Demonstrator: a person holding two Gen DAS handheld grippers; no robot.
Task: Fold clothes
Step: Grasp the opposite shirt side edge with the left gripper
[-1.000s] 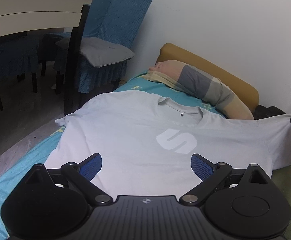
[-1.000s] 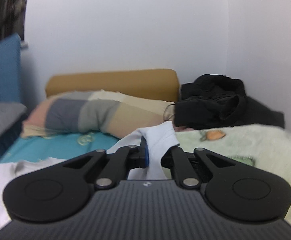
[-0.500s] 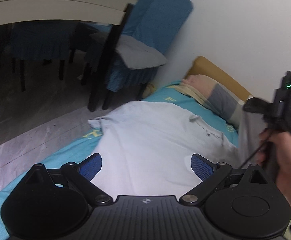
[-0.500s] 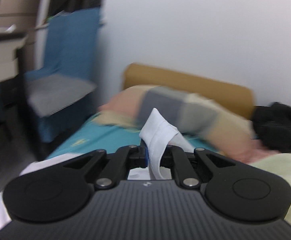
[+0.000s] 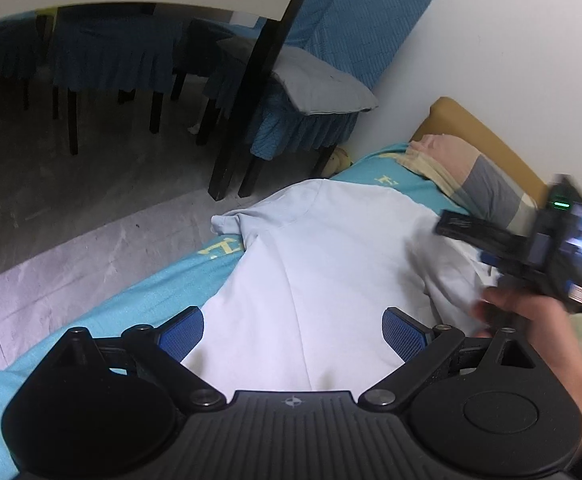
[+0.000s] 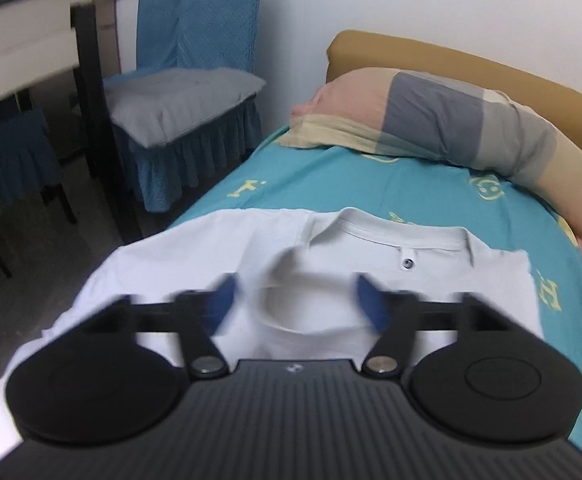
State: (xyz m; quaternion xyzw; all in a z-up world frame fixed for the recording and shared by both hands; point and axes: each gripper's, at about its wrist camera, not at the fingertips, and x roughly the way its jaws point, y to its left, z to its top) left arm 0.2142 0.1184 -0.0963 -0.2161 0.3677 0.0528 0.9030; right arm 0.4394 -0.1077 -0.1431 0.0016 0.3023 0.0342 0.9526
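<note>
The right gripper (image 6: 295, 302) is motion-blurred; the t-shirt's (image 6: 371, 264) hem lies hidden beneath it.

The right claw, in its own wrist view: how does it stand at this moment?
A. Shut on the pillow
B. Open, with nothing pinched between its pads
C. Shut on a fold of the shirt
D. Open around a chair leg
B: the right claw has just been opening, and its blue pads stand apart above the shirt, pinching no cloth.
</note>
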